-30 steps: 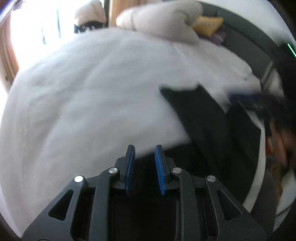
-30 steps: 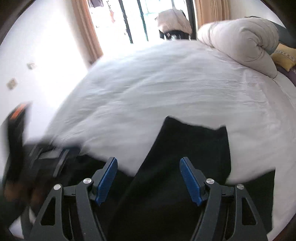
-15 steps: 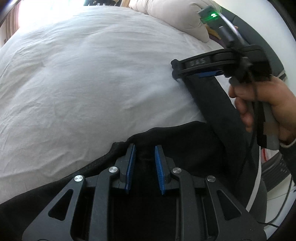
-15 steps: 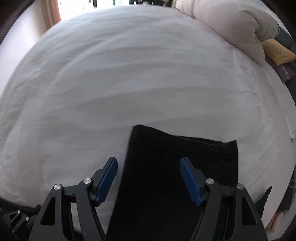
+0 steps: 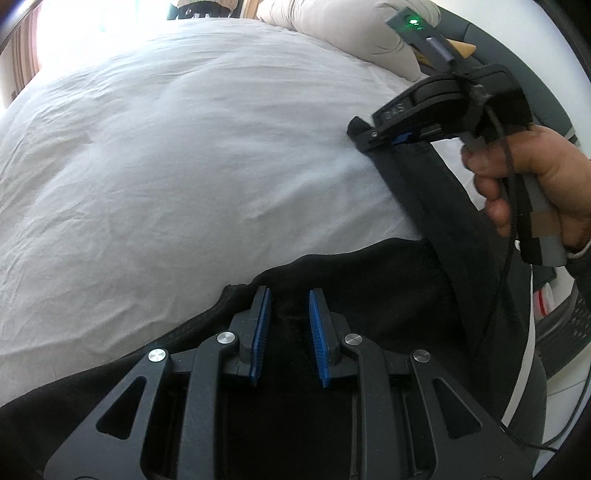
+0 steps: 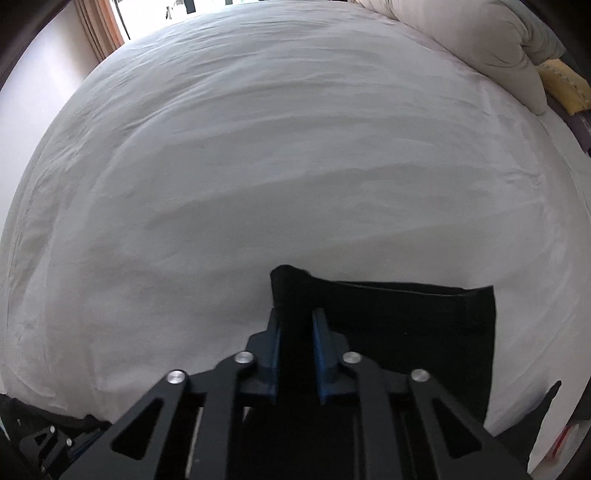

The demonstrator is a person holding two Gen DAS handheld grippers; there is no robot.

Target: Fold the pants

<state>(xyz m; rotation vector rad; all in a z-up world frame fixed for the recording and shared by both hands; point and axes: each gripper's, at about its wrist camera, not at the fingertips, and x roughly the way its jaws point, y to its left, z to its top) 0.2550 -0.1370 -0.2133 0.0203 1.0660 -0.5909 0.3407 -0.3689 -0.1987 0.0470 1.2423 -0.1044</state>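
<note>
Right gripper (image 6: 295,325) has just been closing and now pinches a corner of the black cotton pants (image 6: 406,332), low centre on the white bedsheet (image 6: 258,166). Left gripper (image 5: 286,317) is clamped on the other bunched end. Thin pinch, so a tug could slip it. Rolled beige duvet (image 6: 461,33) sits upper right, well clear.

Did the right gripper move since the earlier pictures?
Yes. The right gripper came down toward the white bed, onto the black pants. Its jaws have just been closing and now pinch the pants' corner.
</note>
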